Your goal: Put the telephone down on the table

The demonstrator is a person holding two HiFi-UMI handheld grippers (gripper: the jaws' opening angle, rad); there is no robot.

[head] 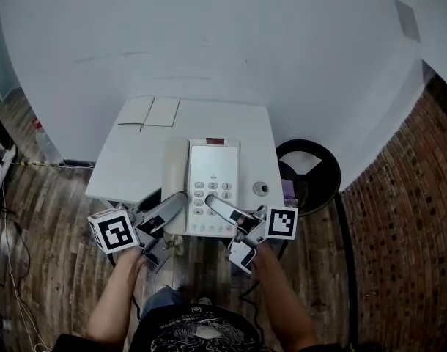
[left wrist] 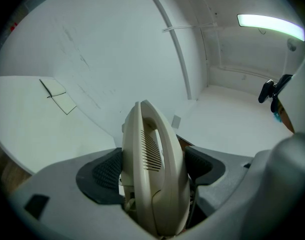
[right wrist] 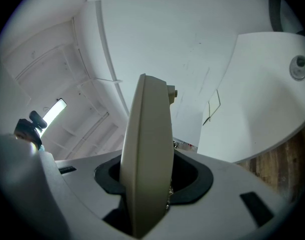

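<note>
A cream telephone (head: 205, 185) with a handset on its left side and a grey keypad hangs over the near edge of the small white table (head: 135, 167). My left gripper (head: 181, 199) is shut on the telephone's near left side, at the handset end (left wrist: 152, 174). My right gripper (head: 212, 202) is shut on the telephone's near right part (right wrist: 145, 164), seen edge-on between the dark pads. Both grippers point away from me, toward the wall.
A flat white sheet or booklet (head: 150, 111) lies at the table's far left corner. A small round fitting (head: 261, 188) sits in the tabletop at the right. A black round bin (head: 308, 171) stands on the wooden floor right of the table. A white wall rises behind.
</note>
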